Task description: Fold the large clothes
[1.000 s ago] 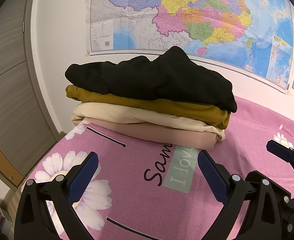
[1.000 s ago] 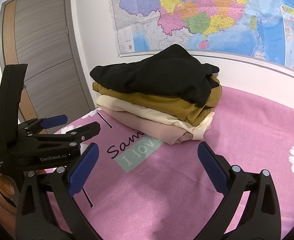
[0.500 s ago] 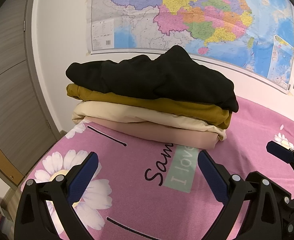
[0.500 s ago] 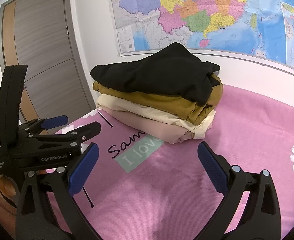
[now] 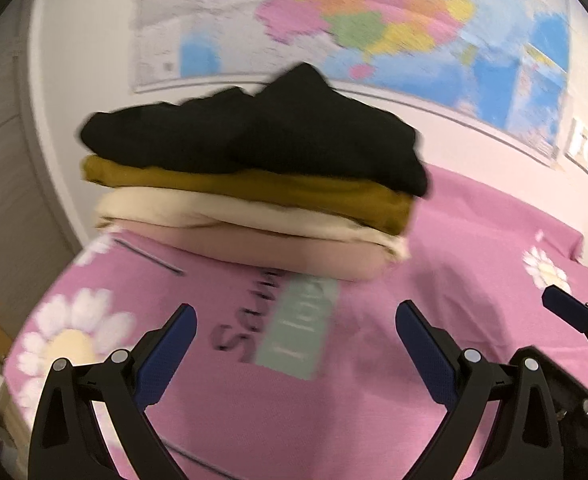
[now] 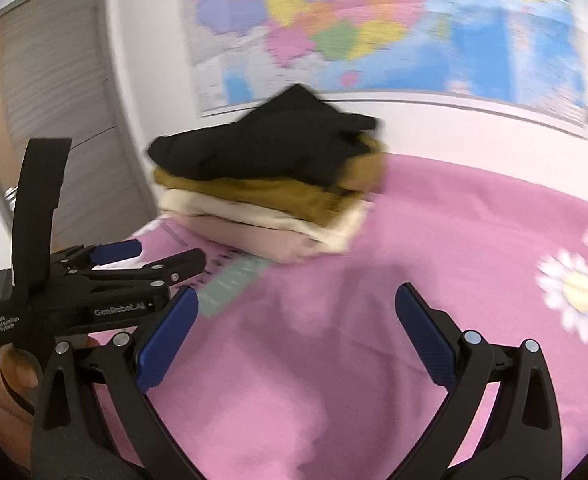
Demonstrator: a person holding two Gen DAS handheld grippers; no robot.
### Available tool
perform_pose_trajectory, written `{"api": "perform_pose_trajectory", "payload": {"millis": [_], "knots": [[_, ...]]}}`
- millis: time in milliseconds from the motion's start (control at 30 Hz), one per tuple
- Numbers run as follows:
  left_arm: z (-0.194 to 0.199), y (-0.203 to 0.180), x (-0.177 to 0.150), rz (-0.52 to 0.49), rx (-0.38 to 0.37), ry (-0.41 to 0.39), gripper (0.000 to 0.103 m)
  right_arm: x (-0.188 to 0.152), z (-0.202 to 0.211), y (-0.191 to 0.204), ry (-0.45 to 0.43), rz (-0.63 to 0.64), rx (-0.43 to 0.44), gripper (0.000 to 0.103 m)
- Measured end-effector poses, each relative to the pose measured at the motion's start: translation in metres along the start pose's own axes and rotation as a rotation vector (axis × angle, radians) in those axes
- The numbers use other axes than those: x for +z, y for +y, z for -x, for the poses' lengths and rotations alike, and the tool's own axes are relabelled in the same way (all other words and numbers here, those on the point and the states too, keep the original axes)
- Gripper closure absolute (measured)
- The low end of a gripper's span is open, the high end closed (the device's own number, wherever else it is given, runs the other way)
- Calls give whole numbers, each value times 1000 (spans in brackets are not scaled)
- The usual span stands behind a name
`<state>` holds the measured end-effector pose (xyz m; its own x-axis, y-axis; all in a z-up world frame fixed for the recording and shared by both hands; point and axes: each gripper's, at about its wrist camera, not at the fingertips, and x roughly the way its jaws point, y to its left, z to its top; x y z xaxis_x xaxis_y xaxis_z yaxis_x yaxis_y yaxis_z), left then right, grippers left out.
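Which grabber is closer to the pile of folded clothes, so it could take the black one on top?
Probably the left gripper: open, it faces the stacked folded clothes squarely, the black folded garment straight ahead. The right gripper, also open, sees the stack off left.

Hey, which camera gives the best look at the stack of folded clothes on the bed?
The left wrist view: the stack of folded clothes sits nearly centred and large, its four layers seen along a long edge, though blurred. The right wrist view shows the stack smaller, off to the left, corner-on.

"GenRobot.AI" – on the left tongs [image 6: 169, 258] body.
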<state>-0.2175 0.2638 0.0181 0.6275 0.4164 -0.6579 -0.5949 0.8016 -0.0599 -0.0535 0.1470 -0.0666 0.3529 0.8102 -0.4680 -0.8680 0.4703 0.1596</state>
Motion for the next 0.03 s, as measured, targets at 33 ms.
{"api": "perform_pose_trajectory", "payload": {"millis": [33], "knots": [[-3, -8, -2, -10, -15, 11, 7, -5, 6, -12, 2, -24, -36, 6]]}}
